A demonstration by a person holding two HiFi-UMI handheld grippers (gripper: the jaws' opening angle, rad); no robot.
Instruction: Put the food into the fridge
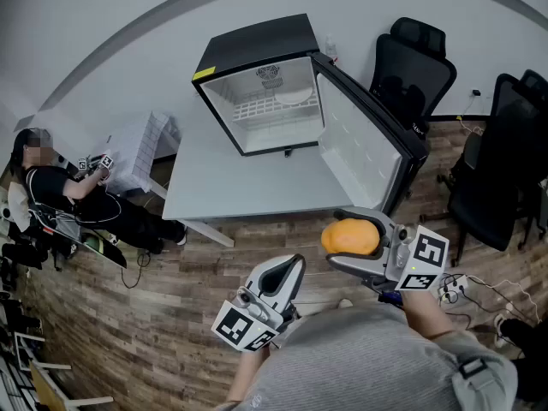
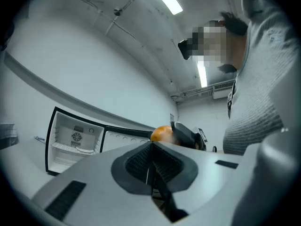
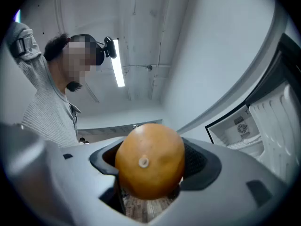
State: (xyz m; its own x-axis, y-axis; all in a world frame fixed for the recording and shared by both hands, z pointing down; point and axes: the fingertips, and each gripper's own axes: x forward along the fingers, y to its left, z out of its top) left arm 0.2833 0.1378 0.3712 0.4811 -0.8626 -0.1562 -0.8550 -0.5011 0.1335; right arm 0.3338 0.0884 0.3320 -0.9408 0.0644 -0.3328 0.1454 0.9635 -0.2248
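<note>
Far left of left jaws: person in dark clothes (image 1: 64, 191) sitting on floor. Then left gripper (image 1: 287, 272): jaws pressed together, nothing between them. Ahead of both jaws: pale grey table (image 1: 214, 191) with small black fridge (image 1: 257, 45) on top. White inside, wire shelf (image 1: 274, 110), fridge door (image 1: 360, 144) swung wide open. Then right gripper (image 1: 347, 238): jaws spread wide, pinching round orange fruit (image 1: 351, 236). Fruit up in air between right jaws, well short of fridge, not inside. Right of right jaws, past door: black office chairs (image 1: 411, 71).
</note>
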